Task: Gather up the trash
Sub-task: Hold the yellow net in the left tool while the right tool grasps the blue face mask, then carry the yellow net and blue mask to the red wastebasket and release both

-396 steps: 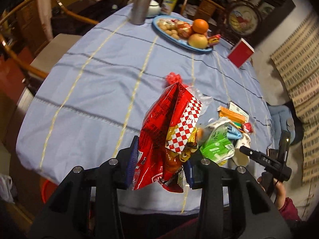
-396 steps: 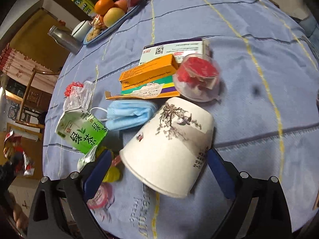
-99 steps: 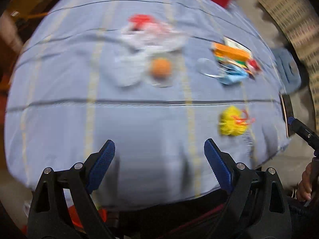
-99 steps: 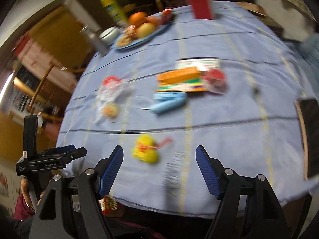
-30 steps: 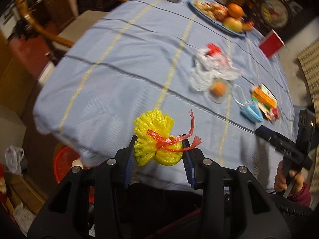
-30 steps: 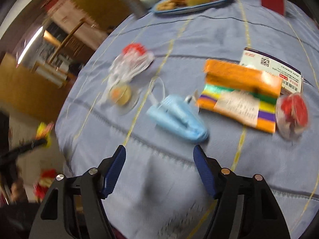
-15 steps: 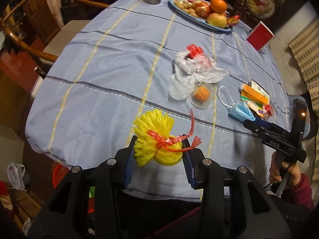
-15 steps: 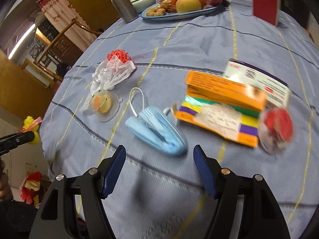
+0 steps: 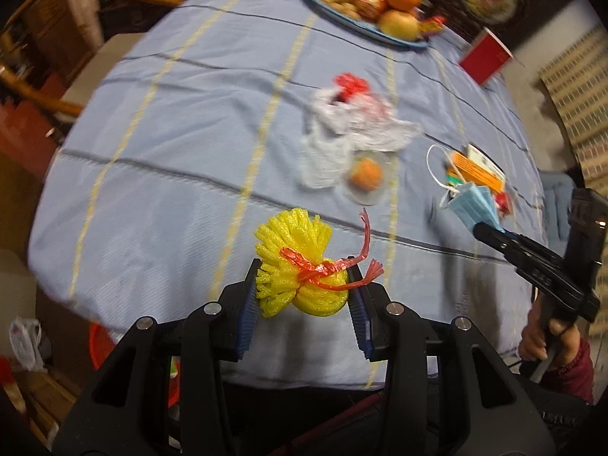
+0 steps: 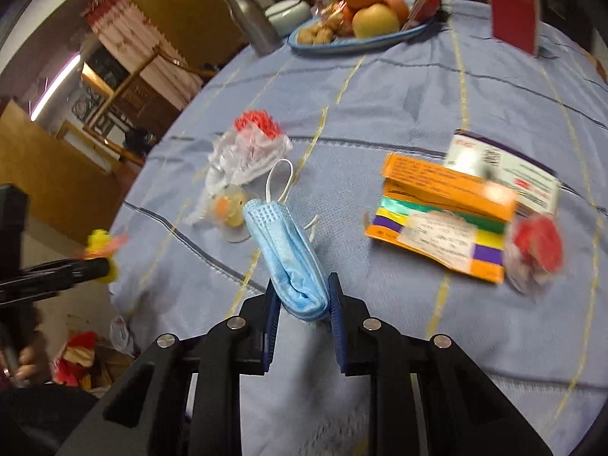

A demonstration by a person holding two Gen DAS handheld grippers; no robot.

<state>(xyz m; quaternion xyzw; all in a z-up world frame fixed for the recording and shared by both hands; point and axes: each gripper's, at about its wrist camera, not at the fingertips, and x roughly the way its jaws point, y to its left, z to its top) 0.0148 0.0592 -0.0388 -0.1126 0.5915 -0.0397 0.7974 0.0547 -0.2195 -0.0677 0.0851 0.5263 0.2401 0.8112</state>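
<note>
My left gripper [image 9: 304,288] is shut on a yellow foam fruit net tied with a red strip [image 9: 300,266], held at the near edge of the blue tablecloth [image 9: 190,152]. My right gripper [image 10: 302,296] is shut on a folded blue face mask [image 10: 285,250], lifted just above the cloth; it also shows in the left wrist view [image 9: 471,205]. On the table lie a crumpled clear bag with a red net [image 10: 247,148], a clear cup with an orange piece [image 10: 230,209], orange and striped boxes [image 10: 444,205] and a red wrapper in plastic [image 10: 532,250].
A blue plate of fruit [image 10: 364,26], a metal flask [image 10: 250,26] and a red box [image 10: 515,26] stand at the far side. A red bin [image 9: 102,345] sits on the floor below the table's left edge. A wooden chair [image 9: 49,38] stands at the left.
My right gripper has closed on the blue mask and lifted it off the cloth. My left gripper still holds the yellow net and has shifted a little toward the table.
</note>
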